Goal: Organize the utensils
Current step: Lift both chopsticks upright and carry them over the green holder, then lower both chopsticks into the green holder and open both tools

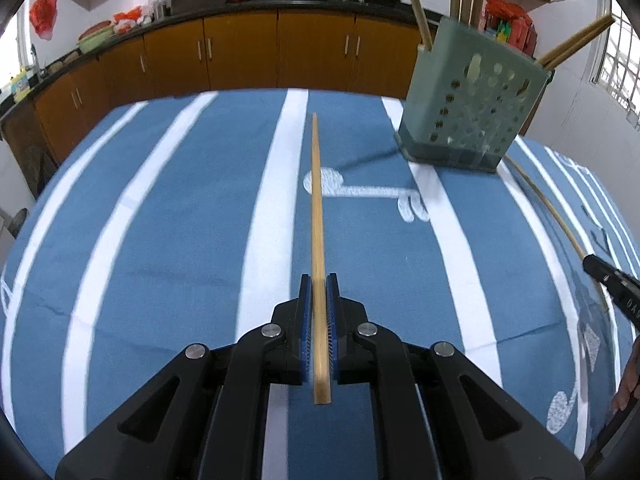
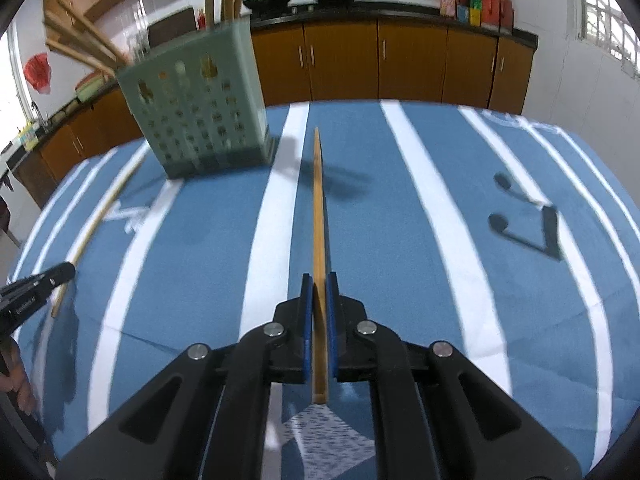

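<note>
My left gripper (image 1: 319, 282) is shut on a wooden chopstick (image 1: 317, 216) that points forward over the blue striped tablecloth. My right gripper (image 2: 319, 280) is shut on another wooden chopstick (image 2: 318, 220), also pointing forward. A green perforated utensil holder (image 1: 472, 100) stands at the far right in the left wrist view and at the far left in the right wrist view (image 2: 196, 104); several chopsticks stick out of it. One more chopstick (image 2: 100, 216) lies loose on the cloth between the grippers and shows in the left wrist view (image 1: 560, 220).
The table (image 1: 160, 200) is covered by a blue cloth with white stripes. The right gripper's tip (image 1: 612, 288) shows at the right edge of the left wrist view, the left gripper's tip (image 2: 36, 288) at the left edge of the right. Kitchen cabinets (image 1: 280, 52) stand behind.
</note>
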Action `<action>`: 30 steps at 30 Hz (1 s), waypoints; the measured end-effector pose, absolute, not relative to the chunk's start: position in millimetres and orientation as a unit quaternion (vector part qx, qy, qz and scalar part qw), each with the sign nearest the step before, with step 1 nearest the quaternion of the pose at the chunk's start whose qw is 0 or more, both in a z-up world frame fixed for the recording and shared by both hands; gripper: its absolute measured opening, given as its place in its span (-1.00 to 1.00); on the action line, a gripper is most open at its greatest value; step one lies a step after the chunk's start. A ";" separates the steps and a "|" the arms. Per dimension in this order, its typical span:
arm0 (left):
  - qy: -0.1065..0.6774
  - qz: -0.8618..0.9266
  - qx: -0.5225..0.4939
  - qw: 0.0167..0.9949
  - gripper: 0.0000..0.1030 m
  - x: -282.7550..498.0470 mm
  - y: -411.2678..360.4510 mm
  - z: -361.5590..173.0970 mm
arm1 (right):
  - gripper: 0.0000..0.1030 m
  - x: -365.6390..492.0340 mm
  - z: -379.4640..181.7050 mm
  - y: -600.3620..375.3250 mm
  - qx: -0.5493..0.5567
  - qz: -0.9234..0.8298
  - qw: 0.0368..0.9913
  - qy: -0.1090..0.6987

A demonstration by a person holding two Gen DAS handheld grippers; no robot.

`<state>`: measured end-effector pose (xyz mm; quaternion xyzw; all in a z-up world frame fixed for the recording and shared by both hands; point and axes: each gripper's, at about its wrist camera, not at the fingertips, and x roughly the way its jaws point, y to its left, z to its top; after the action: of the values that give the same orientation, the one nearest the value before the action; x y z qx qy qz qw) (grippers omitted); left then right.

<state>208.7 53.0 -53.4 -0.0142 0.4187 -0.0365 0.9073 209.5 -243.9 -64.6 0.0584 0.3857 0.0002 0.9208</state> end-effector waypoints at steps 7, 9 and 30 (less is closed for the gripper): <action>0.364 -0.042 -0.026 0.930 -0.86 198.6 63.7 -7.9 | -0.85 197.6 -15.1 -256.4 0.062 -0.012 0.946 0.319; 0.343 -0.046 -0.032 0.938 -0.86 195.8 66.9 8.8 | -0.85 195.6 -0.5 -259.8 0.063 -0.014 0.952 0.299; 0.242 -0.083 -0.031 0.966 -0.86 185.8 62.8 94.2 | -0.85 191.8 94.6 -259.8 0.058 0.021 0.980 0.189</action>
<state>185.8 62.8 94.2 -0.0312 0.2420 -0.0833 0.9662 191.8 -259.8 94.6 0.0581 0.1886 0.0212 0.9801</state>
